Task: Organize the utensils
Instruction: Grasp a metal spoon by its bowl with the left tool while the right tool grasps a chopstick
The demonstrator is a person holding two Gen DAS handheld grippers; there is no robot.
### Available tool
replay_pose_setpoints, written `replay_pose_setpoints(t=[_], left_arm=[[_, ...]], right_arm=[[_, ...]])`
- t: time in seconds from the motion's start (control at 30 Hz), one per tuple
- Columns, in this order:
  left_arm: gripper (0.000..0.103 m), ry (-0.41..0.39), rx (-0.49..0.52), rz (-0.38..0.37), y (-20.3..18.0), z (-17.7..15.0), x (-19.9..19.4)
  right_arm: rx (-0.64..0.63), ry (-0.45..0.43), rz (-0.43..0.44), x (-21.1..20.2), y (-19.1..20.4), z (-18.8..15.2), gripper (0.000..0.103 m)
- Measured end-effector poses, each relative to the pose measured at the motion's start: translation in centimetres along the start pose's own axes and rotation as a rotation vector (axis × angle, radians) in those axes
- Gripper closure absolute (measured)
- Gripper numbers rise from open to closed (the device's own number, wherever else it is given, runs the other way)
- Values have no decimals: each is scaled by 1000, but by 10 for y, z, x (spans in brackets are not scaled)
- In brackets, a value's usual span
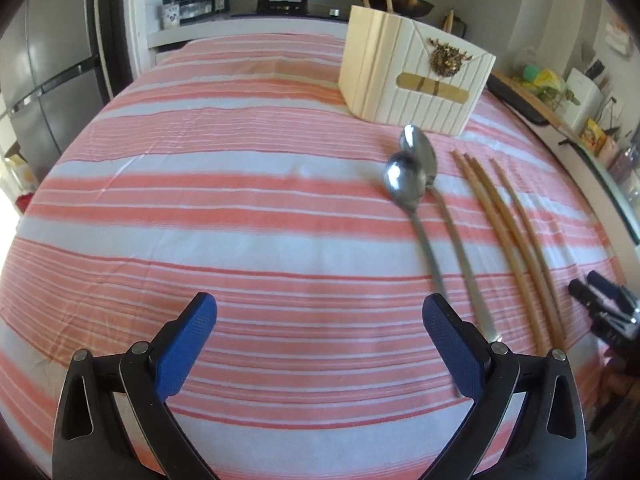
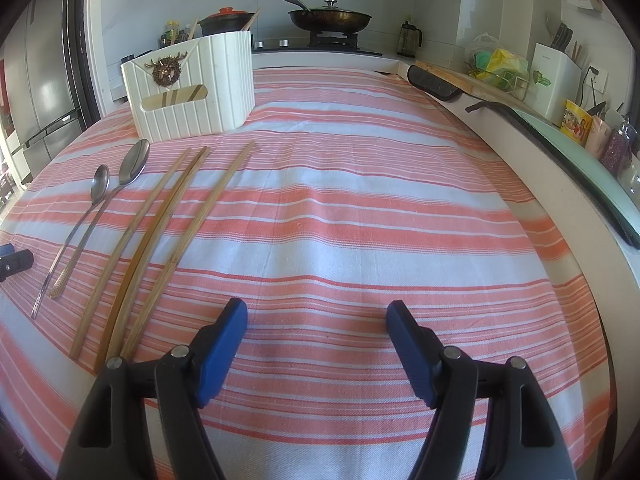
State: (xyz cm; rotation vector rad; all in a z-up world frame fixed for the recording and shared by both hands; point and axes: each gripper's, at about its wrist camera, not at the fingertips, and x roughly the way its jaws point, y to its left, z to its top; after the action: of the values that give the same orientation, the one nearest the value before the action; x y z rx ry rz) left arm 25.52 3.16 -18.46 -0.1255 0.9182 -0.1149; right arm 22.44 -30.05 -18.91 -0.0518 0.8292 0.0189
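- Left wrist view: the left gripper hangs over the striped cloth with its blue fingers spread wide and nothing between them.
- The white utensil holder stands at the far side of the cloth; it bears a metal stag ornament, and two chopsticks stick up out of it.
- Just in front of the holder lie two spoons, bowls overlapping and handles running toward the left gripper, one handle passing close by its right finger.
- Beside the spoons, further from the holder's left side, lie the loose chopsticks, nearly parallel.
- The right gripper shows at the picture's right edge, past the chopsticks.
- Behind the holder: a stove with a black pot and a pan.
- Right wrist view: the right gripper holds its fingers apart over bare cloth, gripping nothing.
- The holder sits far left; spoons and chopsticks lie before it, unobstructed.
- Labels on counter packets are too small to read.
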Motion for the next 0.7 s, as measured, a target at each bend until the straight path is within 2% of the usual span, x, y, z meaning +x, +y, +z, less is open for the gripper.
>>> replay_pose_setpoints(t=[0.1,0.23,0.37,0.43,0.53,0.6,0.63,0.7], left_arm=[[1,11,30,-1,-21,8,11],[1,32,101,102,-42,11,32],[0,39,101,107,-42,12,37],[0,36,102,107,-42,12,37],[0,33,103,109,-42,11,37],[0,31,101,107,-42,10,36],[0,30,100,107,-42,9,36],[0,30,99,107,-41,9,36]], right_arm=[[-1,-1,-1,0,0,0,30],[5,-2,5,-1,-1,0,29],[55,38,26,-4,-5,8,29],[103,19,82,-13,-4,19,29],[74,16,161,-15,18,40,31],[31,58,193,-5,35,49,50],[14,79,196,3,42,52,63],[0,109,195,16,52,54,67]])
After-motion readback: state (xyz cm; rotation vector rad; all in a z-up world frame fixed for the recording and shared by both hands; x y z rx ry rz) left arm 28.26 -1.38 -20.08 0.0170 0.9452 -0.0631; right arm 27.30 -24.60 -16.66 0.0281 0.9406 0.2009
